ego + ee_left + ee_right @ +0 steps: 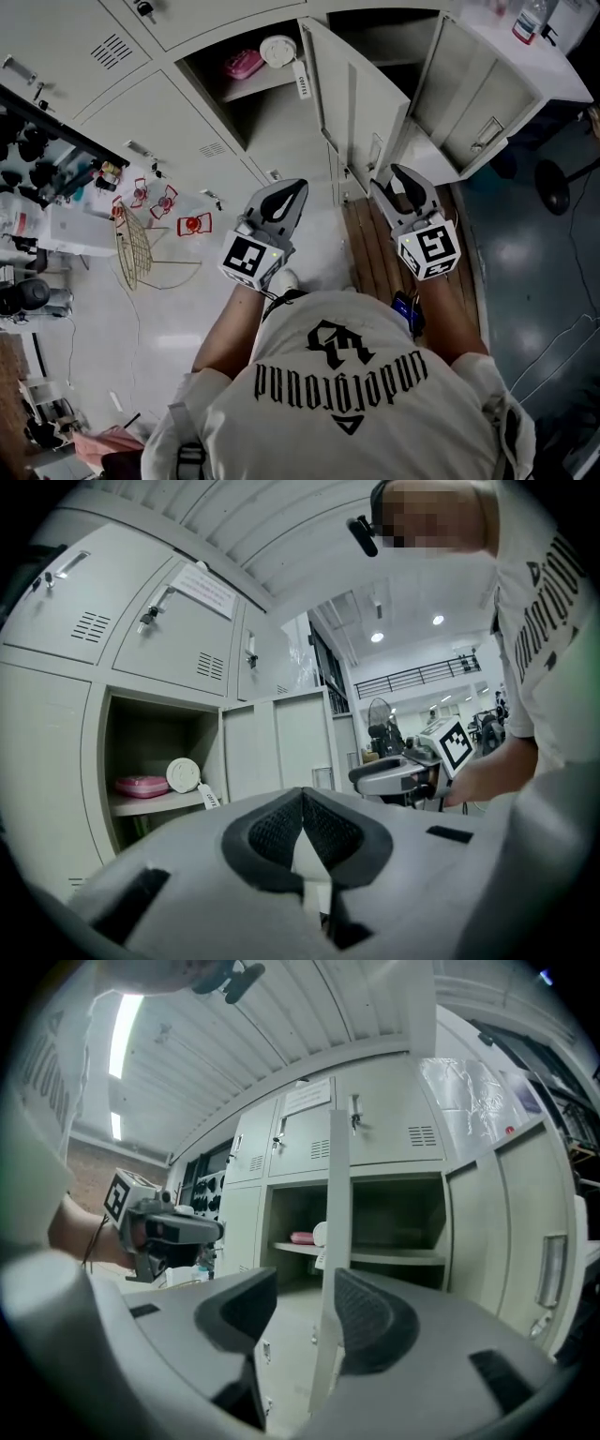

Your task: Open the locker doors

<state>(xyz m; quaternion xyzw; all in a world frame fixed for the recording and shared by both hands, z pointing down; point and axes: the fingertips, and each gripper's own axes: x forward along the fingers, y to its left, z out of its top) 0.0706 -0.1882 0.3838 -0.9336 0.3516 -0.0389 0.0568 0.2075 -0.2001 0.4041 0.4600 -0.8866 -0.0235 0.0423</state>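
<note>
**A:** Your right gripper (298,1309) has its fingers (375,1321) spread. The free edge of the locker door (333,1176) stands upright between them, and they aren't pressing on it.

**B:** That door is swung out, and so is the next door (473,103) on your right.

**A:** Your left gripper (302,803) is clenched on nothing, facing the open compartment that holds the pink case (141,786).

**B:** The closed doors (173,131) lie off to your left, so I'd judge your left hand the nearer one for them.
</note>
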